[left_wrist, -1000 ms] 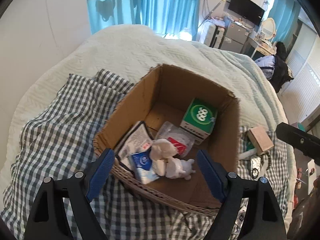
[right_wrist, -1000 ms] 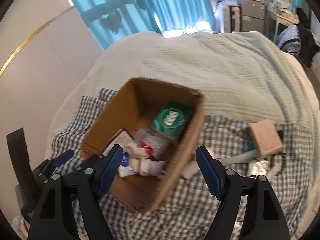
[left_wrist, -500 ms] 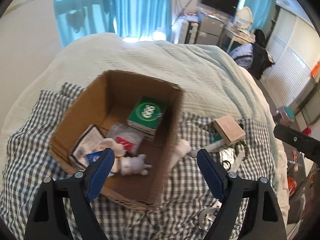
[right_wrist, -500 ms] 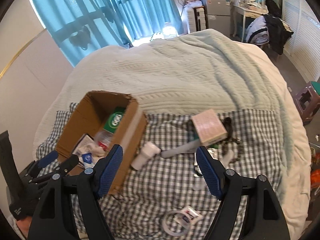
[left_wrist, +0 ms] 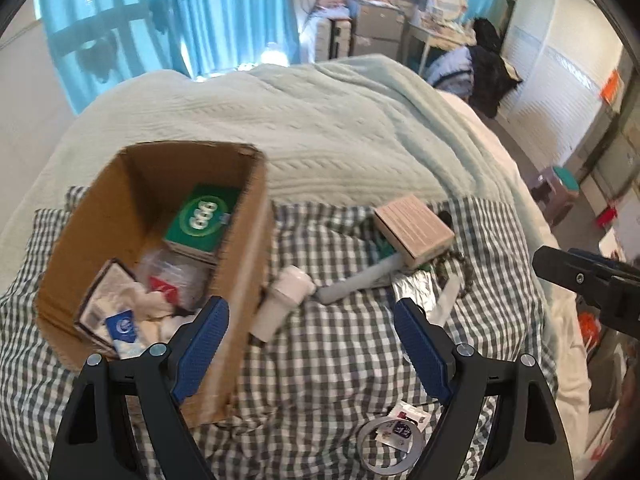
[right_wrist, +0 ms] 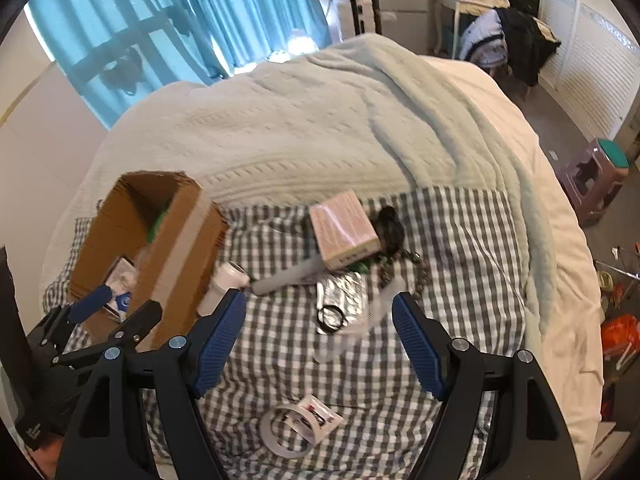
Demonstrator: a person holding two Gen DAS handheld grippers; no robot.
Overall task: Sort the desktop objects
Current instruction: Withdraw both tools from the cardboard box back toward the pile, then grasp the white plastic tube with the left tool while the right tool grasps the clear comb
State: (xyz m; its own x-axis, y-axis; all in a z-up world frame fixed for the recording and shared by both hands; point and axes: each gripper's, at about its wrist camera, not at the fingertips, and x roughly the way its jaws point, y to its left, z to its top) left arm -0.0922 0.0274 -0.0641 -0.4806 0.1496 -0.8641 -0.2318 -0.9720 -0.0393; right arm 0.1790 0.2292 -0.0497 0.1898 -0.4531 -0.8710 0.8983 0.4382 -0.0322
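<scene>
A cardboard box [left_wrist: 244,240] stands on the checked cloth [left_wrist: 328,352] and holds a green box [left_wrist: 200,220], packets and a white soft toy. To its right lie a white bottle [left_wrist: 282,300], a grey tube [left_wrist: 356,280], a pink-brown box [left_wrist: 414,230], a foil packet [left_wrist: 412,288], dark beads [left_wrist: 460,264] and a tape ring [left_wrist: 390,446]. My left gripper [left_wrist: 310,346] is open and empty above the box's right wall. My right gripper [right_wrist: 318,346] is open and empty above the foil packet [right_wrist: 342,296] and a black ring [right_wrist: 330,314]. The box [right_wrist: 176,248] is at its left.
The cloth lies on a bed with a pale green knitted blanket [right_wrist: 320,120]. The bed's edge drops off at the right, with a stool [right_wrist: 600,172] and floor clutter. The left gripper's body [right_wrist: 80,336] shows at the lower left of the right wrist view.
Both grippers have swung right, away from the box toward the loose items on the cloth. Both stayed open and empty. Nothing on the cloth moved.
</scene>
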